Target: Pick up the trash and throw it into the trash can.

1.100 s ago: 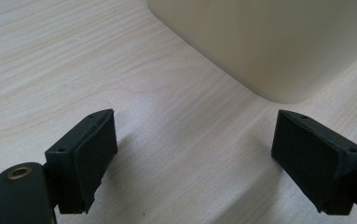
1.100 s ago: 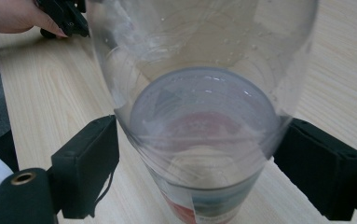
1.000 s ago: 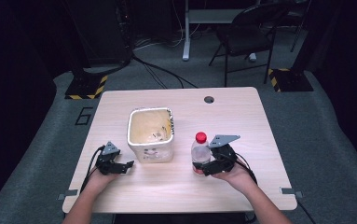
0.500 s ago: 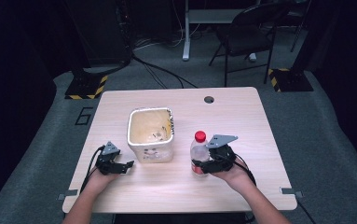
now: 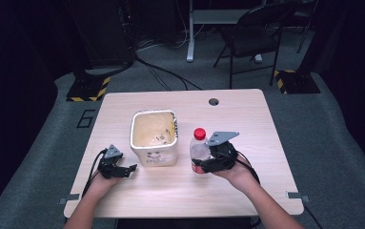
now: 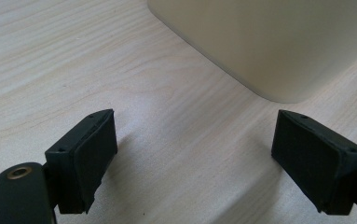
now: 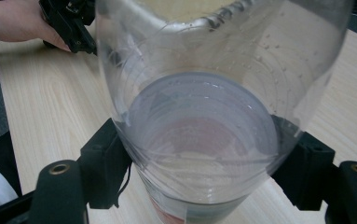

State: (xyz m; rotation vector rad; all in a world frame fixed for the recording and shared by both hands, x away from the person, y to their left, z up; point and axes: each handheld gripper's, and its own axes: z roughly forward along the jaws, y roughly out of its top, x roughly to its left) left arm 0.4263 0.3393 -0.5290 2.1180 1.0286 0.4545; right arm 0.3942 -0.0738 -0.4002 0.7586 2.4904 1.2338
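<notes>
- The right gripper (image 5: pixel 204 164) has its jaws clamped on the clear plastic bottle (image 5: pixel 198 151); they have just been closing, with the bottle between them, and in the right gripper view both black pads press on its sides low down, near the label
- The bottle stands upright with its red cap (image 5: pixel 199 133) on, just to the right of the cream tub (image 5: pixel 154 136) near the middle of the wooden table (image 5: pixel 247 114), close to the tub but apart from it
- So the grasp looks done; whether the bottle's base has left the table I cannot tell from the high view, since the gripper hides it
- What is left, to my eye, is the carrying: the tub is open at the top with only a few specks on its floor, so lifting the bottle over its rim and setting it in or tipping it seems the likely next part, and none of that is done yet
- The right hand (image 5: pixel 237 171) comes in from the lower right, forearm angled toward the table's middle, gripper roughly level and pointing left at the bottle
- The left gripper (image 5: pixel 131 168) rests low on the table to the left of the tub, pointing at its wall; in the left gripper view its jaws stand wide apart with bare wood between them, gripping nothing, the tub's corner (image 6: pixel 278 51) just ahead
</notes>
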